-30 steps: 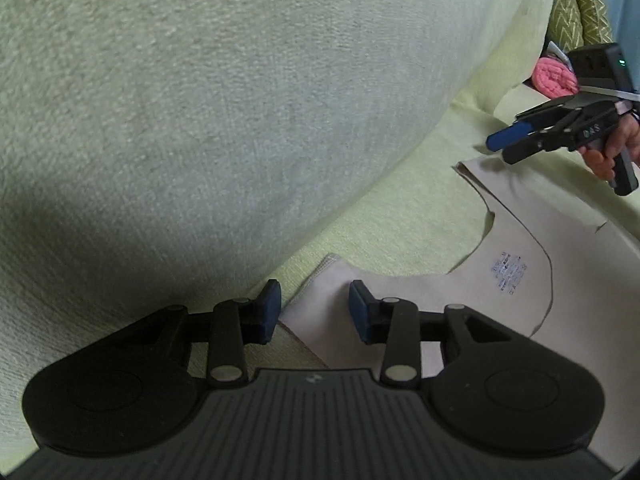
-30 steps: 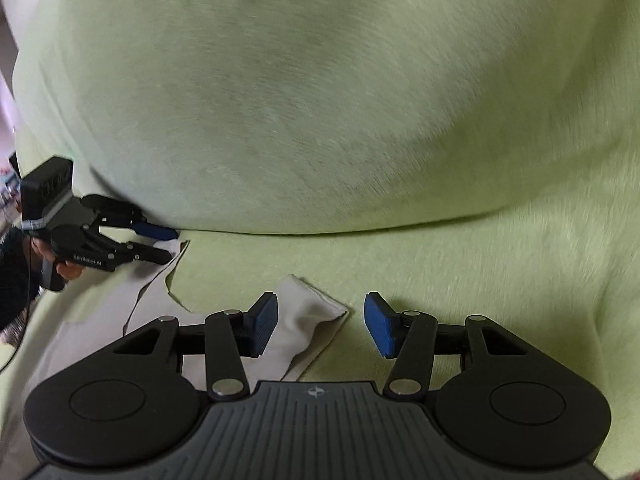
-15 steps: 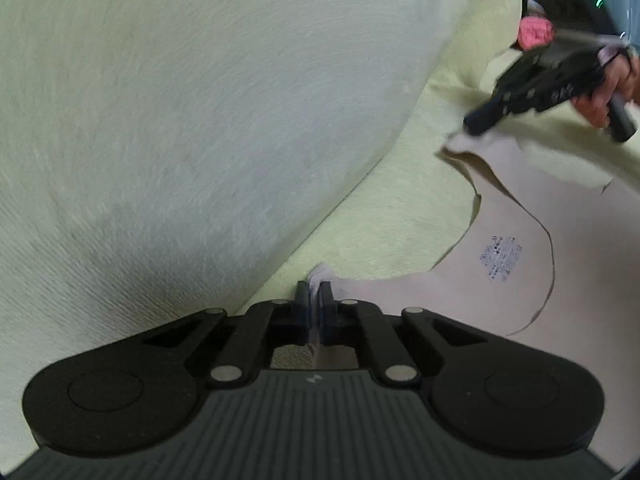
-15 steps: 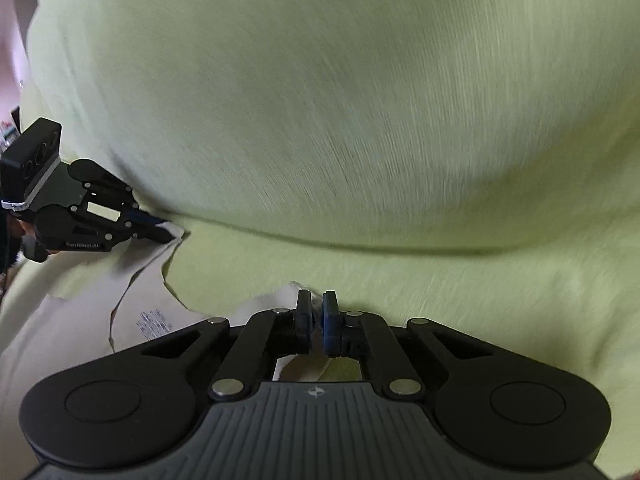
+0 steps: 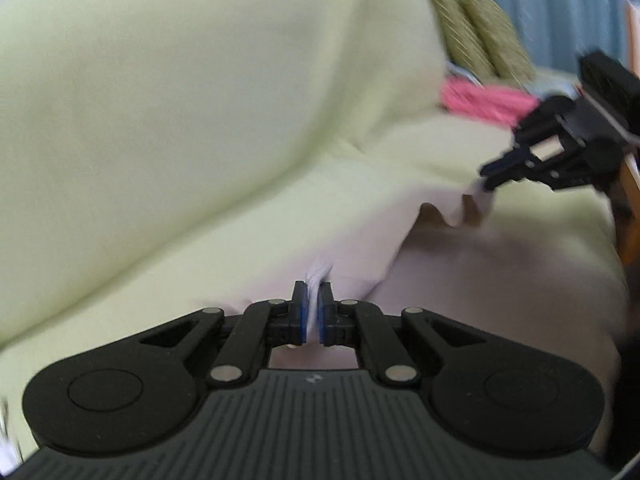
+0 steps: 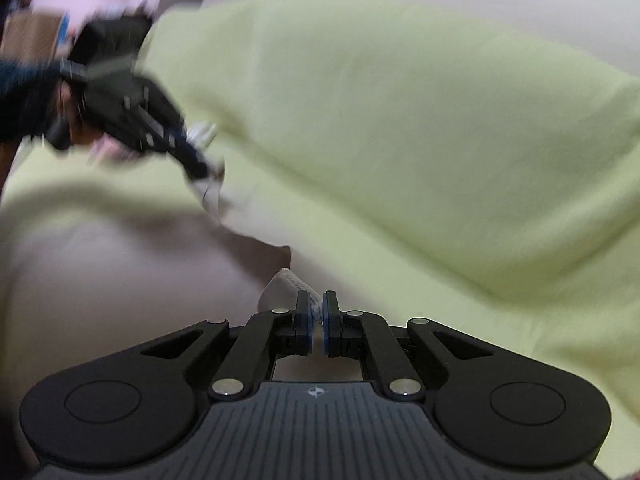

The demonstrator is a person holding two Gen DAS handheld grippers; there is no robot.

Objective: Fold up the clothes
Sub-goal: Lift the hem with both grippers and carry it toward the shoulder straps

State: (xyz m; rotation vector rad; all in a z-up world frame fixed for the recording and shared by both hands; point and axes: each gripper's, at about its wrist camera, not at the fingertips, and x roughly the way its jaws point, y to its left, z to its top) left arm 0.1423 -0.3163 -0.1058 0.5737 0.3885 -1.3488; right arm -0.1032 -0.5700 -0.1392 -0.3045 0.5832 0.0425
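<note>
A beige garment (image 5: 480, 280) lies on a pale green sofa, its upper edge lifted and stretched between both grippers. My left gripper (image 5: 314, 286) is shut on one bunched corner of the cloth, which pokes out between the blue pads. In the right wrist view, my right gripper (image 6: 316, 296) is shut on the other corner of the garment (image 6: 120, 280). Each gripper also shows in the other's view, blurred: the right gripper (image 5: 490, 178) at the right and the left gripper (image 6: 200, 168) at the upper left, each pinching cloth. The garment's lower part is hidden.
The sofa's green back cushion (image 5: 200, 100) rises right behind the garment. A pink cloth (image 5: 484, 100) and olive patterned cushions (image 5: 476, 32) sit at the sofa's far end. A dark sleeve (image 6: 24, 92) holds the left gripper.
Both grippers went from open around the garment's corners to shut on them. Since then they have pulled back from the cushion and lifted the cloth's edge off the seat.
</note>
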